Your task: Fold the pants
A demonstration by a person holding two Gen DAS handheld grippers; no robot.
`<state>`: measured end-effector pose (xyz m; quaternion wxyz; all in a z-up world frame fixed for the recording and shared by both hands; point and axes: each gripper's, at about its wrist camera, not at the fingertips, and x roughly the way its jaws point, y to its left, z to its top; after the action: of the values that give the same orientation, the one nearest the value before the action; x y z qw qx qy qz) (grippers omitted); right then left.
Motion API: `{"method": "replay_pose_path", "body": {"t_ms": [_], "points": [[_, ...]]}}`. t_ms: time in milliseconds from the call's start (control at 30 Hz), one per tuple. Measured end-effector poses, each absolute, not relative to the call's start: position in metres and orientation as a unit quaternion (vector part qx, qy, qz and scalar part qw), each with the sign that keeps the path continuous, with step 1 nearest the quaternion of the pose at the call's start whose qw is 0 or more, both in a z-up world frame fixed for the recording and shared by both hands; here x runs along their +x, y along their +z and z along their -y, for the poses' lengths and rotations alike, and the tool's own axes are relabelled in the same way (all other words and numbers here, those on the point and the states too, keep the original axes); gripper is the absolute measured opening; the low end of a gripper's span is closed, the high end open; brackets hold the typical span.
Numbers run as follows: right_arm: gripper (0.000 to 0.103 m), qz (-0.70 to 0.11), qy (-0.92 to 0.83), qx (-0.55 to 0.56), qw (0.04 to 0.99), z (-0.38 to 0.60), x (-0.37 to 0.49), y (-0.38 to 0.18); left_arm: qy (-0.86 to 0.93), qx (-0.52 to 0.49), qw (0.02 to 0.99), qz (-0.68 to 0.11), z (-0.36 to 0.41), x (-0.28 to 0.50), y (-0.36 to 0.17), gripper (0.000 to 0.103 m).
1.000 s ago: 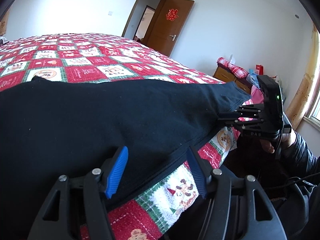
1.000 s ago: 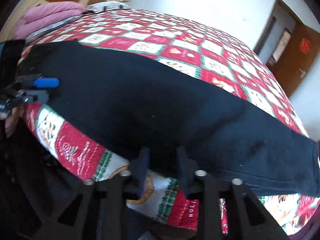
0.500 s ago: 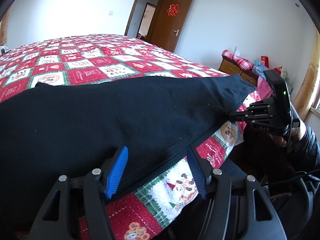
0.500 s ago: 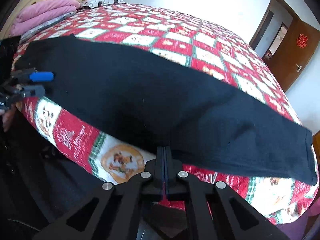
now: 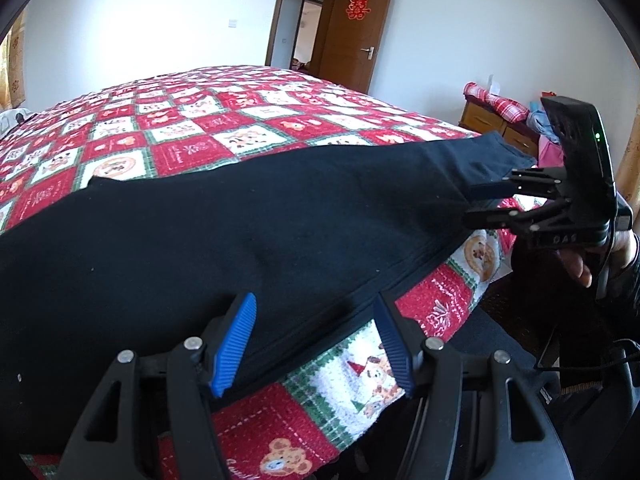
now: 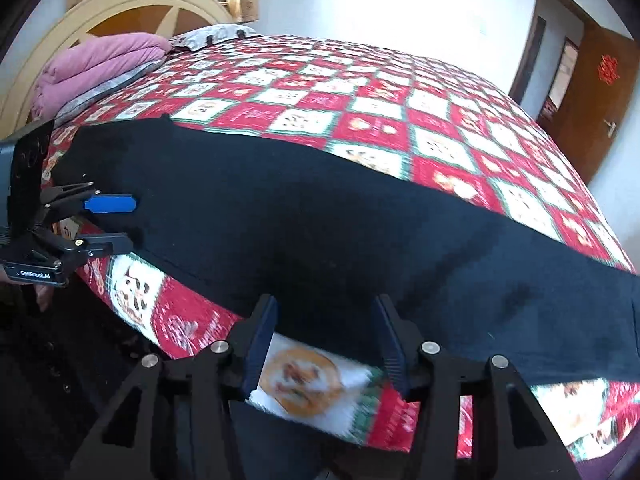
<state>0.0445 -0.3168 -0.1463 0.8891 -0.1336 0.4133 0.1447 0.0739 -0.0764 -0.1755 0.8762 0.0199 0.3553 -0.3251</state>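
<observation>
Black pants (image 5: 240, 220) lie stretched flat along the near edge of the bed; they also show in the right wrist view (image 6: 320, 232). My left gripper (image 5: 314, 344) is open, its blue pads astride the near hem of the pants. My right gripper (image 6: 326, 344) is open at the pants' near edge, with nothing held. In the left wrist view the right gripper (image 5: 486, 202) sits open at the pants' far right end. In the right wrist view the left gripper (image 6: 122, 222) sits open at the left end.
The bed carries a red, white and green checked quilt (image 5: 192, 128). A folded pink blanket (image 6: 96, 68) and a wooden headboard (image 6: 132, 4) are at one end. A brown door (image 5: 356, 36) stands open beyond. A wooden cabinet (image 5: 500, 120) with cloth on it is beside the bed.
My right gripper was shut half a second ago and has opened, moving in over the pants' edge. My left gripper stays open at the hem.
</observation>
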Motion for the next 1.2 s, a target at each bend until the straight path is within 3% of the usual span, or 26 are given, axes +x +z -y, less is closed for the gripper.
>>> {"method": "replay_pose_path", "body": {"t_ms": [167, 300, 333, 633, 933, 1133, 1200], "points": [[0.051, -0.425, 0.148, -0.162, 0.878, 0.293, 0.055, -0.161, -0.323, 0.012, 0.875, -0.360, 0.073, 0.076, -0.177, 0.064], [0.010, -0.436, 0.140, -0.167, 0.873, 0.294, 0.056, -0.172, -0.323, 0.009, 0.875, -0.361, 0.073, 0.076, -0.178, 0.064], [0.005, -0.437, 0.141, -0.165, 0.873, 0.295, 0.055, -0.171, -0.324, 0.009, 0.874, -0.361, 0.073, 0.076, -0.178, 0.064], [0.004, -0.459, 0.147, -0.180, 0.858, 0.293, 0.054, -0.183, -0.327, -0.001, 0.875, -0.358, 0.068, 0.075, -0.175, 0.064], [0.006, -0.453, 0.135, -0.092, 0.877, 0.328, 0.047, -0.154, -0.301, -0.019, 0.891, -0.340, 0.042, 0.075, -0.159, 0.064], [0.006, -0.372, 0.038, 0.110, 0.921, 0.440, 0.037, -0.108, -0.236, -0.016, 0.916, -0.325, 0.007, 0.086, -0.149, 0.067], [0.013, -0.335, -0.019, 0.168, 0.927, 0.484, 0.027, -0.098, -0.210, -0.023, 0.924, -0.320, -0.012, 0.090, -0.147, 0.067]]}}
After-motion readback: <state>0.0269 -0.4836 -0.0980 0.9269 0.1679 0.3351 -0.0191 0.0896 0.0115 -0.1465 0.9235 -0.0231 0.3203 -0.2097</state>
